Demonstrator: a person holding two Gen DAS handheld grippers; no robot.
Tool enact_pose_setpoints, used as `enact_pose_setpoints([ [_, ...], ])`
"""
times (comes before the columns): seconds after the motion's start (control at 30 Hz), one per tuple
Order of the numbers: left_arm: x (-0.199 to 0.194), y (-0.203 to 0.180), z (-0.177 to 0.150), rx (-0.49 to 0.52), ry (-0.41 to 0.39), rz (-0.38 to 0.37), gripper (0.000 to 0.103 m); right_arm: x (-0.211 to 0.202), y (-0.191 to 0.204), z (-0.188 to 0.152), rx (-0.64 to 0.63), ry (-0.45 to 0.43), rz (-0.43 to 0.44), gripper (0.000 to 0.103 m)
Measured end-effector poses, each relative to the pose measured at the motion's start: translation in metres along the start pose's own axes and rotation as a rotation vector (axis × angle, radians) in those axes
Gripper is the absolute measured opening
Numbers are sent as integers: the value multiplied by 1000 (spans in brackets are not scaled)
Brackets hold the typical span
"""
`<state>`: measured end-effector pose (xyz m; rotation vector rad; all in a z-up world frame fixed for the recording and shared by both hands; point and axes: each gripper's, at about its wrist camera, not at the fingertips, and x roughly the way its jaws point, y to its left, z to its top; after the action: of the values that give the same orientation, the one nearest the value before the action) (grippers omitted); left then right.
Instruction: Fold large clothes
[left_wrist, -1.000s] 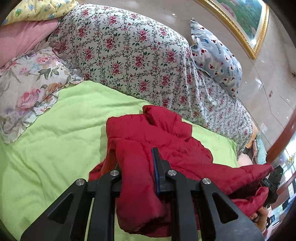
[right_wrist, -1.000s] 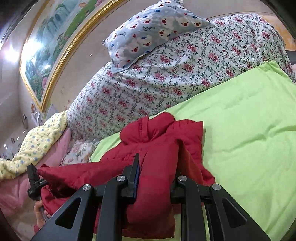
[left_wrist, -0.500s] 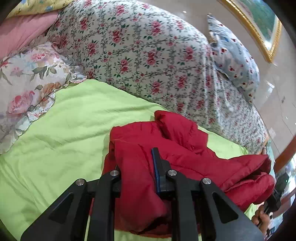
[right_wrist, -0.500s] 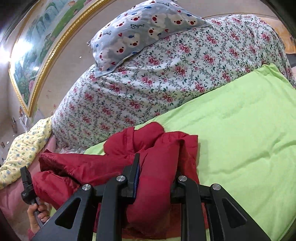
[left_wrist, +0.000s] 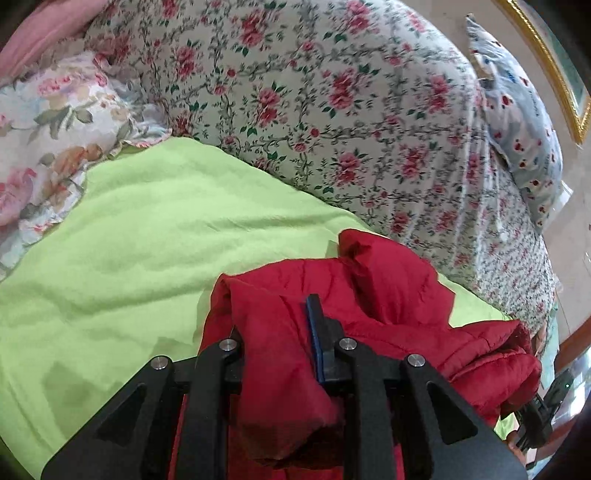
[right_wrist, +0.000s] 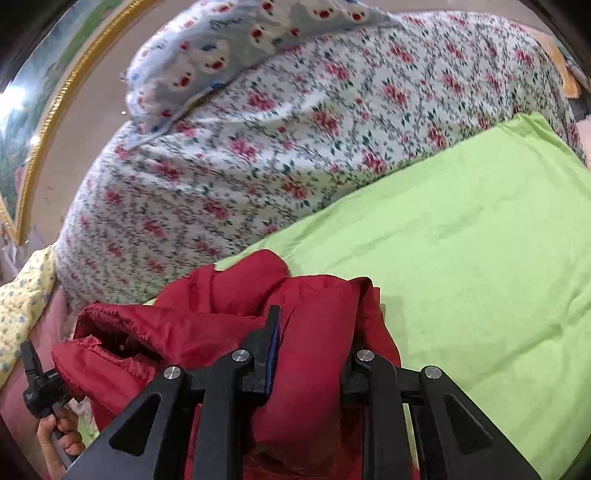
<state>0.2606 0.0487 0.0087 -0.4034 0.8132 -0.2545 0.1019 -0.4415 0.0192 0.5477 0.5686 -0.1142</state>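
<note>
A red padded jacket (left_wrist: 384, 295) lies bunched on the lime-green sheet (left_wrist: 147, 236); it also shows in the right wrist view (right_wrist: 221, 306). My left gripper (left_wrist: 275, 325) is shut on a thick fold of the jacket. My right gripper (right_wrist: 314, 332) is shut on another thick fold of it. The jacket stretches between the two grippers, with its collar end resting on the sheet. The right gripper shows at the far right of the left wrist view (left_wrist: 550, 402); the left one shows at the far left of the right wrist view (right_wrist: 37, 384).
A big rose-print duvet (left_wrist: 332, 103) is heaped behind the jacket. A grey bear-print pillow (right_wrist: 229, 48) lies on it. A floral pillow (left_wrist: 48, 129) sits at the left. A gold-framed picture (right_wrist: 40, 122) hangs behind. Green sheet (right_wrist: 480, 258) spreads to the right.
Both grippers have moved forward and lower toward the duvet with the jacket still in them. The jacket has bunched closer together and now sits lower in both views.
</note>
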Motion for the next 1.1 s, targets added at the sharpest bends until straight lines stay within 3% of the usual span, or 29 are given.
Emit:
enact_pose_setpoints([
  [0.23, 54, -4, 13, 67, 60, 54, 20, 47, -6, 7, -31, 38, -38, 22],
  [0.63, 109, 0, 28, 42, 142, 94, 25, 108, -18, 12, -11, 108, -67, 22],
  [0.73, 99, 2, 27, 39, 136, 66, 31, 112, -19, 12, -9, 112, -70, 22],
  [0.8, 78, 4, 25, 39, 107, 63, 53, 112, -21, 11, -4, 112, -64, 23],
  [0.87, 56, 3, 21, 55, 62, 105, 72, 113, -22, 11, 2, 110, -61, 23],
  [1.03, -3, -5, 0, 95, -9, 36, 73, 114, -22, 12, 8, 108, -63, 23],
  [1.1, -20, -19, -15, 157, -16, 3, 73, 114, -21, 12, 9, 107, -64, 23],
])
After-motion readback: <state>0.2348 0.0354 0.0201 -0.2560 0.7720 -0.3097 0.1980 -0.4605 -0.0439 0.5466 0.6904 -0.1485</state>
